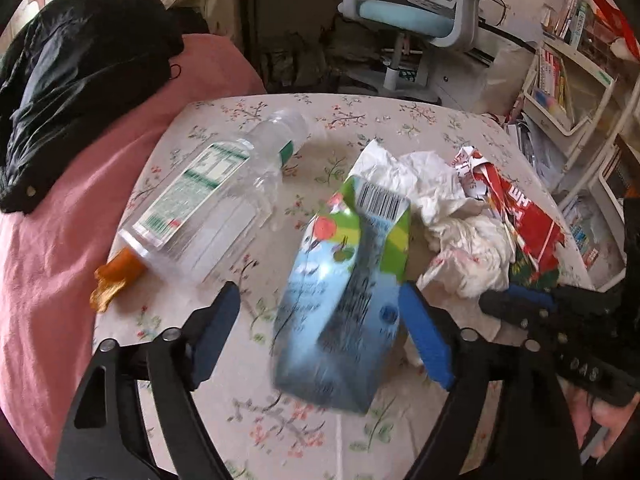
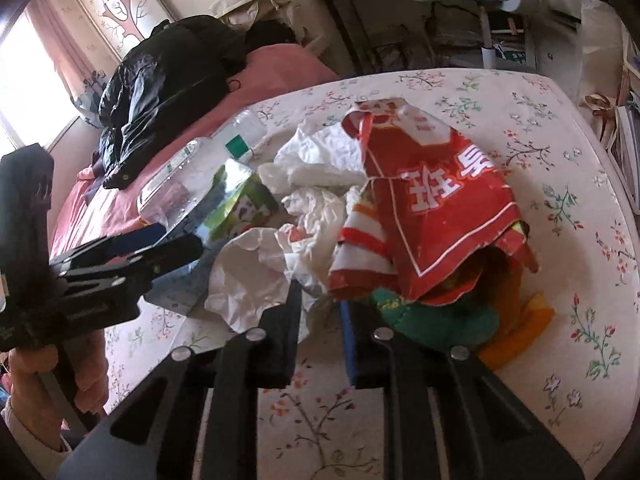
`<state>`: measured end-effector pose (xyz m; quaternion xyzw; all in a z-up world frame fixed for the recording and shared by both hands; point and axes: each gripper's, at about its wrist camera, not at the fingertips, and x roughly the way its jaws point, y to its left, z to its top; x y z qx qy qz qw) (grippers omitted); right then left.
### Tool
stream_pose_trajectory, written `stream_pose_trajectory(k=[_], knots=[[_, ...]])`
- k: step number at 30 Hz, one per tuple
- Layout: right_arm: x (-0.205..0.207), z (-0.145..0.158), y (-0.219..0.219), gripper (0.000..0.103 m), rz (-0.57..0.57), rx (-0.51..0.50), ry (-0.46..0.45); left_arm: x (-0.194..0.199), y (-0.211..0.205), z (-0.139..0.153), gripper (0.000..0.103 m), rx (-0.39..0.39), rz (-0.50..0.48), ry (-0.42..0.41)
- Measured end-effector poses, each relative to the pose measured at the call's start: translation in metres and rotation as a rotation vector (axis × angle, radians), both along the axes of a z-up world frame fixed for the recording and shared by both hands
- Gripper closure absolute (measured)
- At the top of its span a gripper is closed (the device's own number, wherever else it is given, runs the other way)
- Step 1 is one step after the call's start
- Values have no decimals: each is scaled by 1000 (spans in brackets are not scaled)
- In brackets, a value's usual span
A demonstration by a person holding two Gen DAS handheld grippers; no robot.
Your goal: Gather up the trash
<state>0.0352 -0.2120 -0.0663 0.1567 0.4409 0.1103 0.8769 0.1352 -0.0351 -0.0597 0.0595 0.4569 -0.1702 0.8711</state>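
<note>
A black jacket [image 1: 76,80] lies crumpled on the pink bedspread [image 1: 52,264] beside the floral cloth's [image 1: 400,116] left edge. Beyond the cloth's far edge stands a blue-seated desk chair [image 1: 420,16] (on a white base); a shelf of books [image 1: 568,72] stands off its right corner.

A flowered tablecloth [image 1: 400,120] is carrying a clear bottle [image 1: 208,196], a drink carton [image 1: 344,292], crumpled tissues [image 1: 452,216], a red wrapper [image 2: 432,204] and an orange scrap [image 1: 112,280].
</note>
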Motion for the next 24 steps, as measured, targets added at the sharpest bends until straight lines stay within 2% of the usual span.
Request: stream_pose_trajectory(k=[2, 5, 7, 12, 18, 24], knots=[[2, 0, 3, 84, 11, -23, -2, 6, -11, -6, 24, 33, -7, 3], [4, 0, 1, 85, 20, -30, -1, 12, -16, -15, 24, 43, -11, 24], [6, 0, 0, 85, 25, -24, 4, 16, -12, -18, 36, 18, 3, 56], [6, 0, 0, 86, 43, 17, 21, 19, 5, -18, 39, -82, 37, 125], [-11, 6, 8, 86, 91, 22, 25, 2, 23, 3, 39, -127, 69, 65], [-37, 16, 15, 86, 124, 10, 3, -26, 26, 20, 39, -132, 70, 6]])
